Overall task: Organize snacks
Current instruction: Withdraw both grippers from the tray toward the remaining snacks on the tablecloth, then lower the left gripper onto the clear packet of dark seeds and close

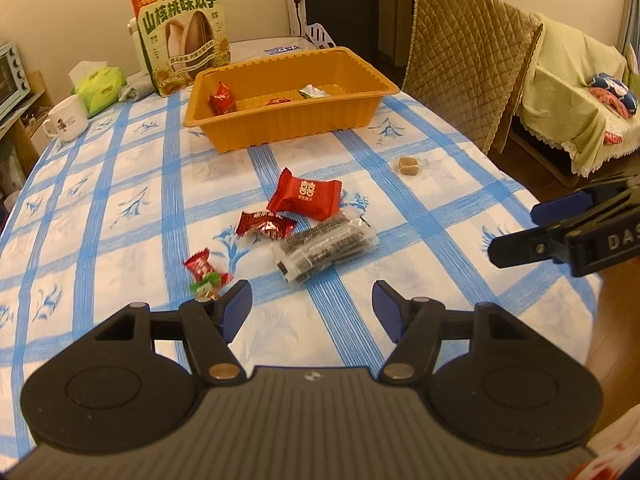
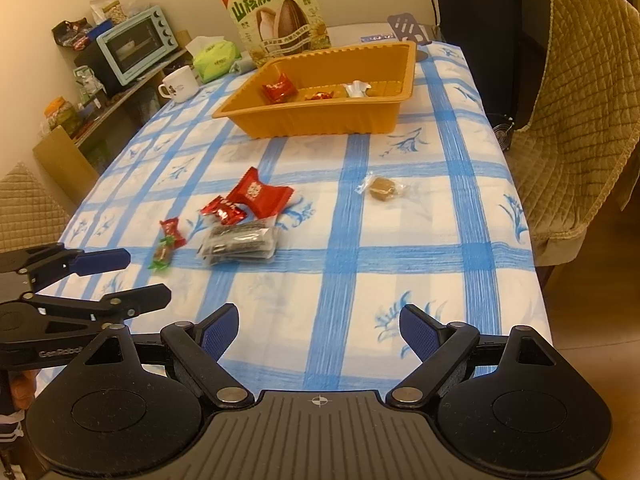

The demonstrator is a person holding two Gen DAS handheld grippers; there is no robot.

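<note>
The left gripper (image 1: 312, 308) hides part of a green-ended candy (image 1: 206, 284); the right view shows it whole. Both it and the right gripper (image 2: 319, 330) gape wide, empty. Loose snacks lie mid-table, near the orange tray (image 1: 280, 128), whose contents are half hidden by its wall.

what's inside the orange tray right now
In the orange tray: a red wrapped candy, a smaller red-orange sweet and a white-wrapped piece. Its near wall covers part of the floor, so anything low against that wall can't be seen.
</note>
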